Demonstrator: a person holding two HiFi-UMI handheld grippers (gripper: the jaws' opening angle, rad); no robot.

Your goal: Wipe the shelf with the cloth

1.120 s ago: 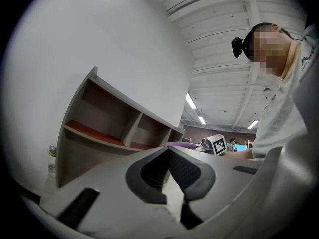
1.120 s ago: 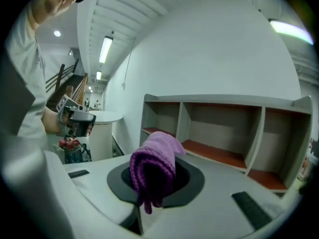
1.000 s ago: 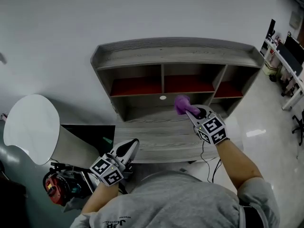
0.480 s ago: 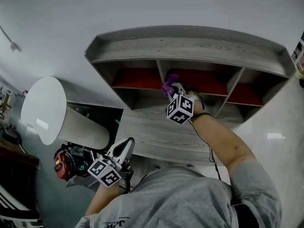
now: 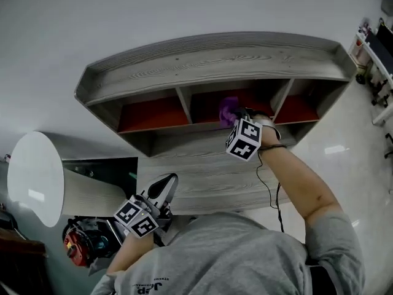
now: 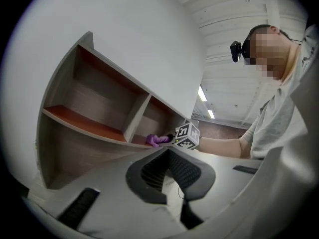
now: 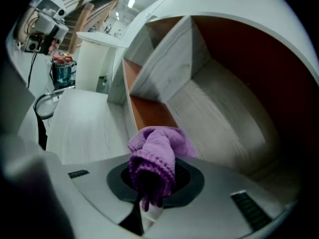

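Observation:
A grey wooden shelf unit (image 5: 209, 60) with red-floored compartments stands against the wall. My right gripper (image 5: 236, 119) is shut on a bunched purple cloth (image 5: 228, 109) at the front edge of the middle compartment (image 5: 233, 100). In the right gripper view the cloth (image 7: 155, 156) hangs from the jaws over the red floor (image 7: 149, 112). My left gripper (image 5: 164, 188) is low, near my body, jaws together and empty. The left gripper view shows the shelf (image 6: 94, 113) and the cloth (image 6: 158, 140) from the side.
A grey desk surface (image 5: 209, 177) lies below the compartments. A white round-topped table (image 5: 37, 177) stands at the left, with a red object (image 5: 77, 244) beneath it. A black cable (image 5: 270, 195) hangs off the desk's front edge.
My right gripper rose from the desk surface to the middle compartment with the cloth, then shifted a little right along its front edge. The left gripper stayed low.

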